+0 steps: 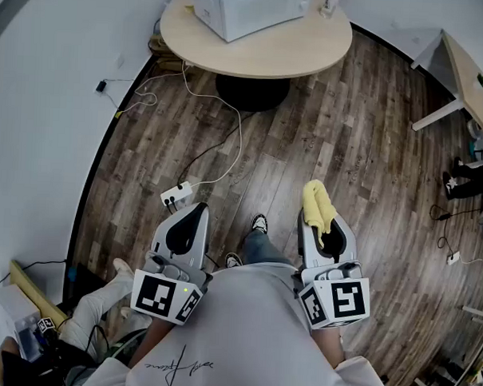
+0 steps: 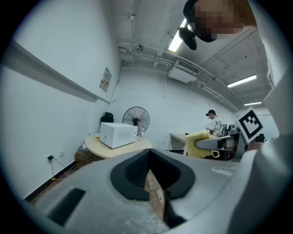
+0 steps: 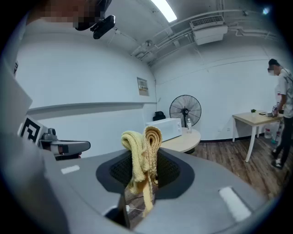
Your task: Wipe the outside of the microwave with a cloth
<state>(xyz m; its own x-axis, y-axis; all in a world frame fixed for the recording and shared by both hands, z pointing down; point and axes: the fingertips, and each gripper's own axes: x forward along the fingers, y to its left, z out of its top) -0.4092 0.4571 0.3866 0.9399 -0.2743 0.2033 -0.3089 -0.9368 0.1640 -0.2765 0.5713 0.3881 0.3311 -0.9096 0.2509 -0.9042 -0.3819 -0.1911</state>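
A white microwave (image 1: 243,6) stands on a round beige table (image 1: 264,49) far ahead of me; it also shows small in the left gripper view (image 2: 116,134) and the right gripper view (image 3: 165,128). My right gripper (image 1: 320,220) is shut on a folded yellow cloth (image 1: 318,203), which bunches up above the closed jaws (image 3: 143,151). My left gripper (image 1: 194,218) is shut with nothing in it (image 2: 150,176). Both grippers are held close to my body, well short of the table.
A white power strip (image 1: 176,195) and cables (image 1: 221,119) lie on the wood floor between me and the table. A fan (image 2: 136,119) stands behind the table. A second desk (image 1: 470,78) with a person beside it (image 3: 283,114) is at the right. A wall runs along the left.
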